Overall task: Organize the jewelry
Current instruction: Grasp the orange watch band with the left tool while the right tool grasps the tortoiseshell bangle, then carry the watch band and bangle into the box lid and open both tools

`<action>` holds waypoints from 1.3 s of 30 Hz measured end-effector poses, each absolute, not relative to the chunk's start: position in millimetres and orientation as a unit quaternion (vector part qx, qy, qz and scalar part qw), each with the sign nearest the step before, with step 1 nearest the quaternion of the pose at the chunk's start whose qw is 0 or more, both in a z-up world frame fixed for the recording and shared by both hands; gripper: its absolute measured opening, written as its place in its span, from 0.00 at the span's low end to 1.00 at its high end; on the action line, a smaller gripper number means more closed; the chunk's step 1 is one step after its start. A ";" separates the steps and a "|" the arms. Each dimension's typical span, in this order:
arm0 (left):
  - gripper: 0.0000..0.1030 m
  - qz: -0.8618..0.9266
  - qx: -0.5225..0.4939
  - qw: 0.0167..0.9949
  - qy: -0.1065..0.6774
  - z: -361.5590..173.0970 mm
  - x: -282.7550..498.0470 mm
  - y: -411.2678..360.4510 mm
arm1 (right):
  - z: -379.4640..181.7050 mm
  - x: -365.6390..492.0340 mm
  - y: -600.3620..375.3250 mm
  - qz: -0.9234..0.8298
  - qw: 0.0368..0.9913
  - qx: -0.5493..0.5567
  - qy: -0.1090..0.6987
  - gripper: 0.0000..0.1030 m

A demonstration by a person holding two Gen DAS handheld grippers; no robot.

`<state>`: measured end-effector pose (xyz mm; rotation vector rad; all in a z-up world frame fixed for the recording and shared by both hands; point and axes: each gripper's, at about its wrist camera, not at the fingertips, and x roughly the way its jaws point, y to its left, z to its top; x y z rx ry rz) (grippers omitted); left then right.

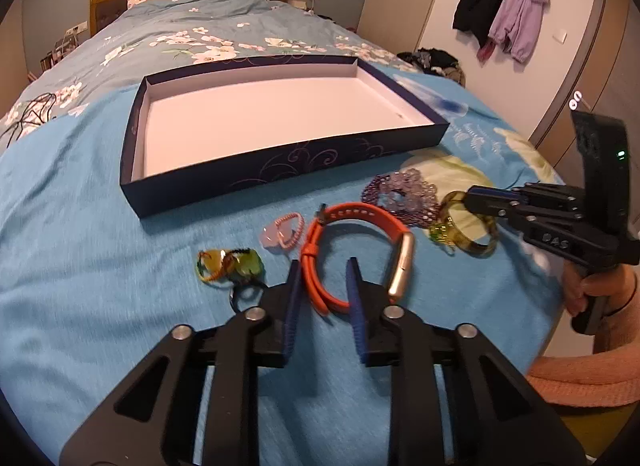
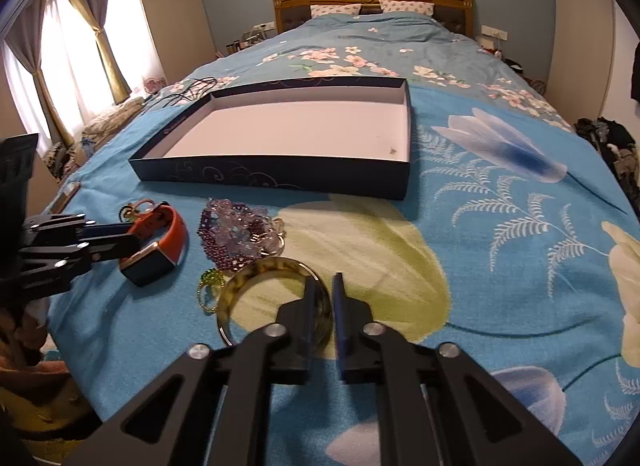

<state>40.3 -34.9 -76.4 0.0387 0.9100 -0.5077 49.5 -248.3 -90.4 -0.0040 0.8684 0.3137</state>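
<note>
Orange watch (image 1: 352, 254) lies before the box (image 1: 288, 161); left tool (image 1: 323, 266), spread, straddles its strap: close squarely; right tool (image 2: 324, 286), spread, straddles the bangle (image 2: 256, 270) rim

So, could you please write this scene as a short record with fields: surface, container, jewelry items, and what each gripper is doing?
surface: blue floral bedspread
container: shallow dark box, open, nothing inside
items: orange-strap watch, purple bead pile, amber bangle, pink ring, green charm
left gripper: open, straddling watch strap
right gripper: open, around bangle rim
</note>
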 end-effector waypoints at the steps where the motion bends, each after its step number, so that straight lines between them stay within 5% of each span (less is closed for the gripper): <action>1: 0.14 -0.242 0.021 0.867 0.435 -76.3 41.9 -33.6 | -90.2 49.1 -247.9 0.153 0.895 -0.002 0.419 0.06; 3: 0.09 -0.246 0.027 0.866 0.434 -75.8 45.9 -33.8 | -90.0 48.6 -249.6 0.160 0.894 0.004 0.419 0.06; 19: 0.09 -0.277 0.034 0.883 0.377 -33.1 58.8 -25.2 | -47.3 63.4 -257.5 0.193 0.914 0.048 0.354 0.06; 31: 0.10 -0.236 0.065 0.902 0.355 2.4 134.7 -21.5 | -25.0 158.9 -239.4 0.190 0.919 0.031 0.345 0.06; 33: 0.01 -0.232 0.062 0.901 0.361 1.9 152.5 -22.8 | -28.5 177.8 -234.5 0.187 0.917 0.030 0.352 0.06; 39: 0.01 -0.228 0.063 0.894 0.381 -8.9 197.4 -27.6 | -46.1 223.6 -227.6 0.171 0.909 0.037 0.379 0.06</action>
